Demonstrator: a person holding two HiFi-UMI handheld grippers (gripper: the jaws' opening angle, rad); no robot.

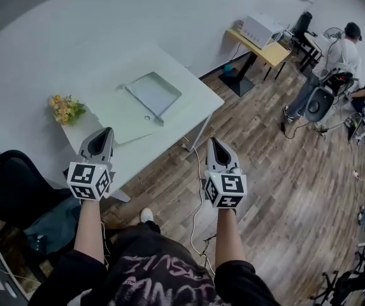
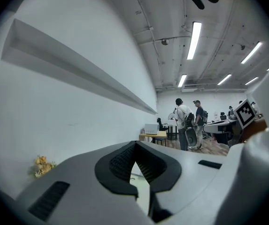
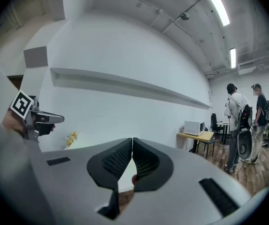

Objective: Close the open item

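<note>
White table [image 1: 192, 94] standing against office wall. Open item [image 1: 153, 93] lying mid-table, lid raised, hinge running diagonally. Left gripper [image 1: 104, 136] hovering at table's near edge, nearer. Right gripper [image 1: 215, 146] hanging off table. Both jaws meeting, holding nothing.

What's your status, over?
Left claw shut, empty; right claw same. Open item on table, lid up, untouched. Flowers off to its side, nothing blocking.

Right gripper [image 3: 132, 141], fingers [image 3: 148, 161] together
</note>
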